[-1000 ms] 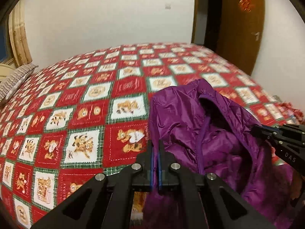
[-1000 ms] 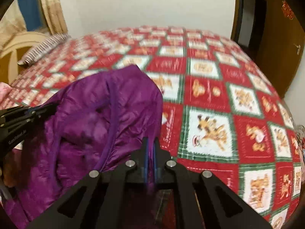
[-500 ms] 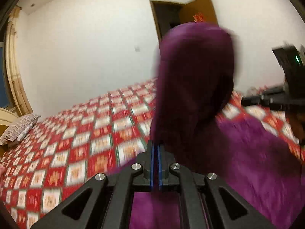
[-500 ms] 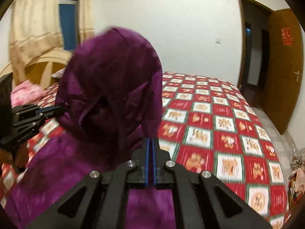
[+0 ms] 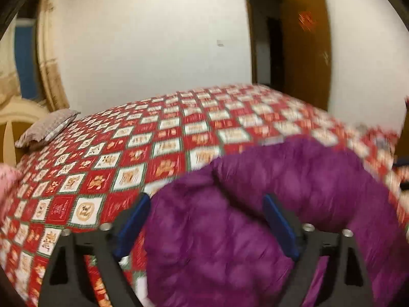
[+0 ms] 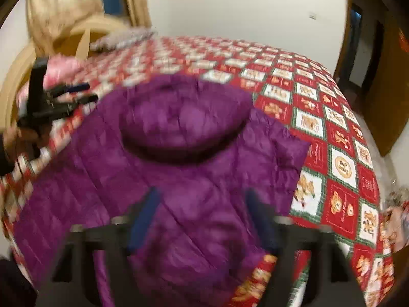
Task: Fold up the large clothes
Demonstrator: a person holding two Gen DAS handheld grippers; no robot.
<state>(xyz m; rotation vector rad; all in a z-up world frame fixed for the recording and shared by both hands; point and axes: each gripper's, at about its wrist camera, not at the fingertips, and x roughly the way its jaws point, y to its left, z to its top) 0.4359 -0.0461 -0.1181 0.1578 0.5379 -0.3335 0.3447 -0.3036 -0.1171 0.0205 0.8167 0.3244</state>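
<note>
Purple jacket (image 6: 194, 158) lay spread on the quilted bed (image 6: 340, 138), hood (image 6: 186, 117) farthest out. Left gripper (image 5: 207, 209) and right gripper (image 6: 202, 204) had just opened wide above it, gripping nothing.

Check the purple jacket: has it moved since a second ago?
Yes. The purple jacket now lies spread flat on the bedspread, hood toward the pillow; earlier it was bunched.

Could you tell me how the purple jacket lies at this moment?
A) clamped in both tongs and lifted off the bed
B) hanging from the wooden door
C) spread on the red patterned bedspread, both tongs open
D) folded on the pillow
C: the purple jacket lies on the bedspread, with the right tongs and left tongs spread apart, their jaws having just been opening, pads clear of the fabric.
</note>
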